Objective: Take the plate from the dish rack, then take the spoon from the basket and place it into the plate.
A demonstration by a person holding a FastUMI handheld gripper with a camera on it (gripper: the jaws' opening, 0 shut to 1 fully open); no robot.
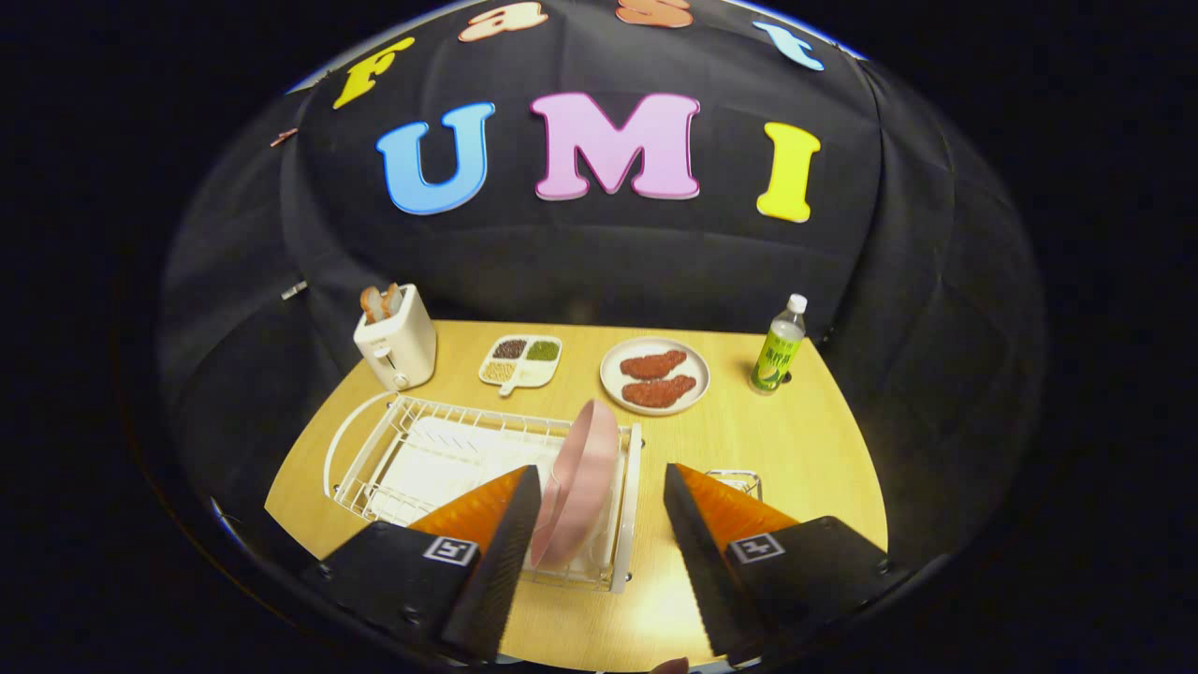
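Observation:
A pink plate (pixel 582 477) stands on edge at the right end of the white wire dish rack (pixel 412 449). My gripper (pixel 602 482) is open above the rack. The plate's upper rim rises into the gap between my fingers, close by the left one, with neither finger pressing on it. Just behind my right finger peeks the corner of a small wire basket (pixel 739 481); its contents are hidden.
On the wooden table (pixel 805 449) beyond the rack stand a white toaster (pixel 397 344) holding bread, a divided dish of grains (pixel 521 360), a white plate with two meat pieces (pixel 655 376), and a green-labelled bottle (pixel 779 348) at the far right.

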